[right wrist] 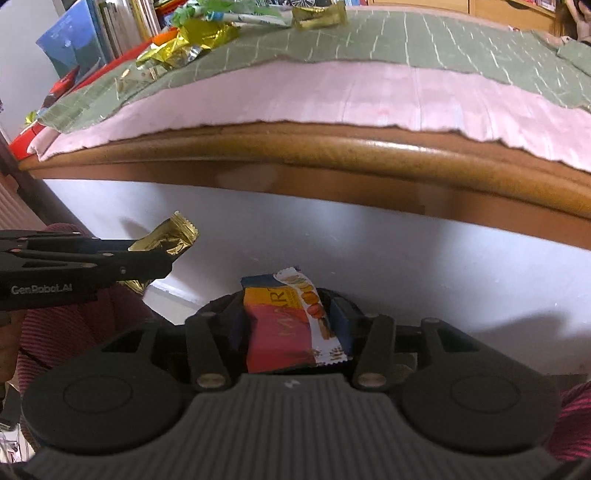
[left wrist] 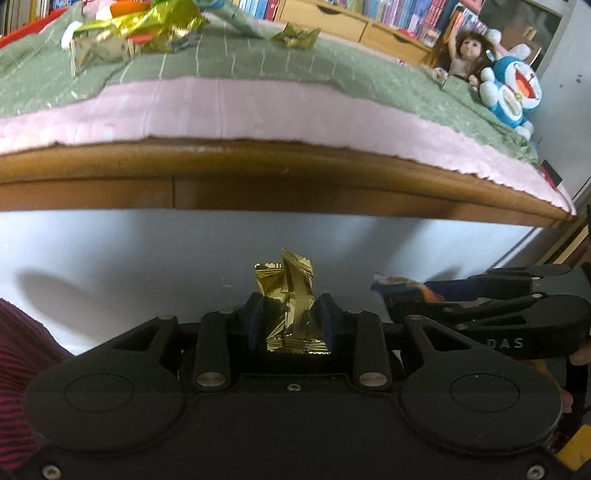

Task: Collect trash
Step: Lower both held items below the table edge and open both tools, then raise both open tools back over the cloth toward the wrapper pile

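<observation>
We've got the left tongs [left wrist: 291, 321] clamped on a crumpled gold wrapper [left wrist: 291, 295], sticking up between the pads. Right tongs [right wrist: 291, 321] have a red-orange snack wrapper [right wrist: 288, 325] between the pads; jaws stand fairly wide, can't tell if they still pinch it. Both sit below the near wooden edge of the surface [left wrist: 258, 177]. More wrappers [left wrist: 140, 29] lie far left on the green cloth [left wrist: 258, 62]; one gold wrapper [left wrist: 295, 37] sits apart, further right.

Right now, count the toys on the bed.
2: a doll and a blue plush, side by side at the far right of the bed. More may lie out of view.
</observation>
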